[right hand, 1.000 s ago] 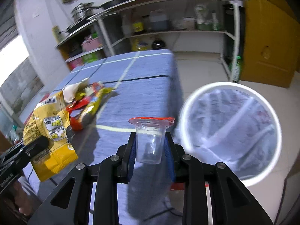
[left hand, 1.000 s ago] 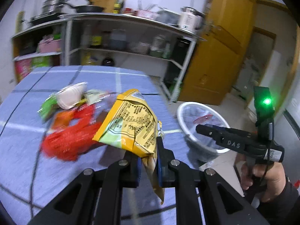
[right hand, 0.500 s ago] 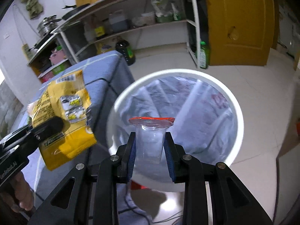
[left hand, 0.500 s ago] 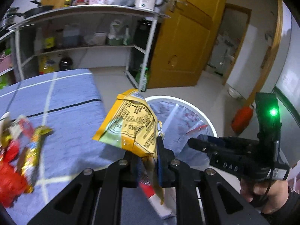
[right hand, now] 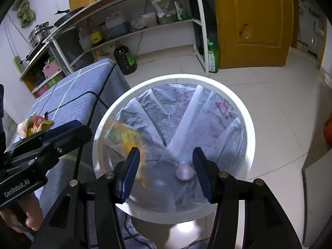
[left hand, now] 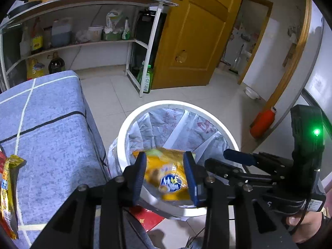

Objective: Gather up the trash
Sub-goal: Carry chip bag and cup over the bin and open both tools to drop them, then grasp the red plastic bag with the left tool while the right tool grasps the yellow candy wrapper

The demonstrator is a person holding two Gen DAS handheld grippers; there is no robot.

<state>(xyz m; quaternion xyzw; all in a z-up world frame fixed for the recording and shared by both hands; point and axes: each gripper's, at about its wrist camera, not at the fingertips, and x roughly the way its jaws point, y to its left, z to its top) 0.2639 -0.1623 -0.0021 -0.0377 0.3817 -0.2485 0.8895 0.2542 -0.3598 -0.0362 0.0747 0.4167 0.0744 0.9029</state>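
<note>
Holding both of my grippers above the white trash bin (right hand: 247, 124), I am recording the following. My left gripper (left hand: 165, 176) is standing with its jaws apart; they have just been opening, and the yellow snack bag (left hand: 166, 176) is showing between the blue pads but below them, blurred and loose, inside the bin's mouth. In the right wrist view the same bag (right hand: 126, 137) is appearing as a smeared yellow shape against the near-left inner wall of the bin. My right gripper (right hand: 165, 172) is spread wide; its jaws have just been opening too, and nothing is sitting between them. The clear plastic cup (right hand: 185, 173) with the red rim is lying at the bottom of the bin, on the pale plastic liner (right hand: 186, 114), under the gap between my right fingers.

The bin is standing on the tiled floor (left hand: 108, 97), just beside the corner of the blue-covered table (left hand: 47, 128). On that table, on the side away from the bin, more wrappers (right hand: 36, 125) are lying in a small heap; a yellow-and-red packet (left hand: 7, 195) is showing at the table's far edge in the left view. Beyond the bin, a metal shelf rack (right hand: 145, 27) with bottles and jars is standing against the wall, next to a yellow wooden door (left hand: 197, 41). A green bottle (right hand: 213, 59) is standing on the floor between the rack and that door.
</note>
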